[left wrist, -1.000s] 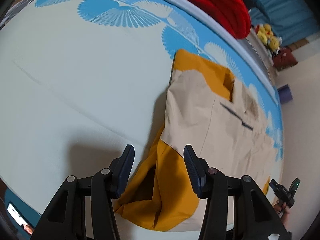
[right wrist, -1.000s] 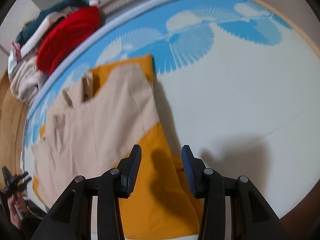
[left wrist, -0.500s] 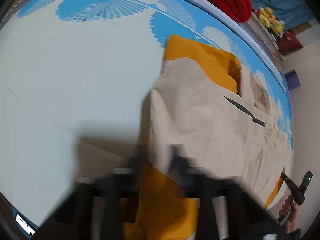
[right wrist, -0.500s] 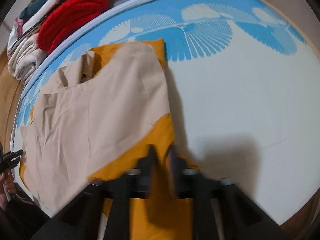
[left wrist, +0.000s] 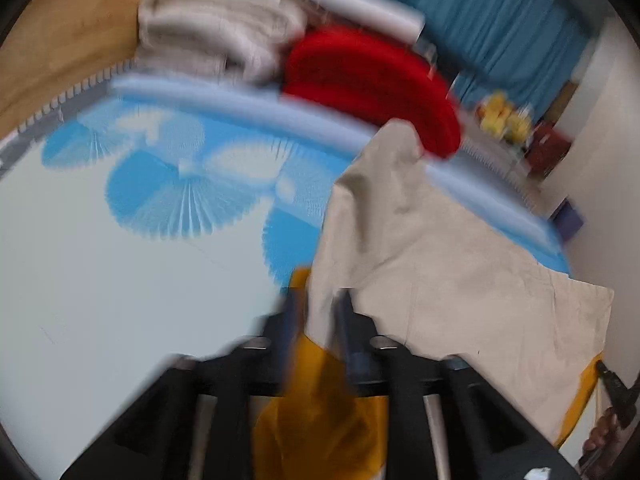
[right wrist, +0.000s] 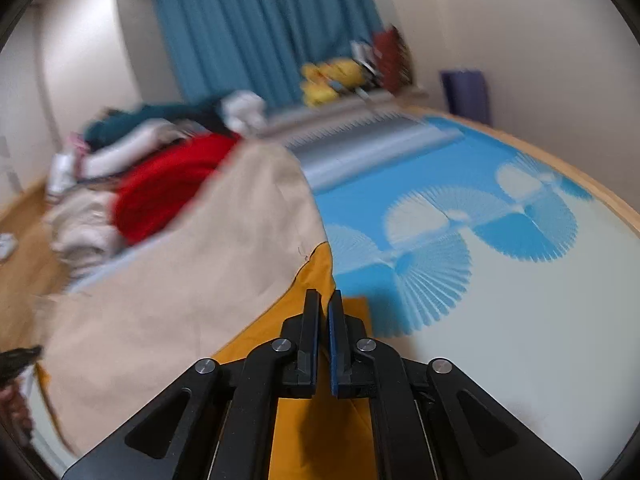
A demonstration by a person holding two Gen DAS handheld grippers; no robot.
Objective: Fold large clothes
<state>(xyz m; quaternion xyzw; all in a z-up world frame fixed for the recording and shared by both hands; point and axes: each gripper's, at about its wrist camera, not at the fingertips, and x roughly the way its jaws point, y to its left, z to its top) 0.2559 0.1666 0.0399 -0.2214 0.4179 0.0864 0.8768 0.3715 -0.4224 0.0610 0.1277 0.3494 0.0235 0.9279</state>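
Note:
A large beige and mustard-yellow garment (left wrist: 460, 280) lies on the blue and white fan-patterned bed cover (left wrist: 120, 280). My left gripper (left wrist: 318, 312) is shut on the garment's edge where beige meets yellow and holds it raised; this view is blurred. My right gripper (right wrist: 323, 300) is shut on the yellow edge of the same garment (right wrist: 180, 300), lifted off the bed cover (right wrist: 520, 320). The cloth hangs and folds between both grippers.
A pile of clothes with a red knit (left wrist: 372, 80) and beige folded items (left wrist: 216, 28) lies beyond the bed's far edge. Yellow plush toys (right wrist: 332, 76) and a teal curtain (right wrist: 260, 28) stand behind. Wooden floor (left wrist: 60, 40) lies at the left.
Both grippers have closed on the garment's near edge and lifted it. The views have tilted up from the bed toward the room, and the cloth now rises in front.

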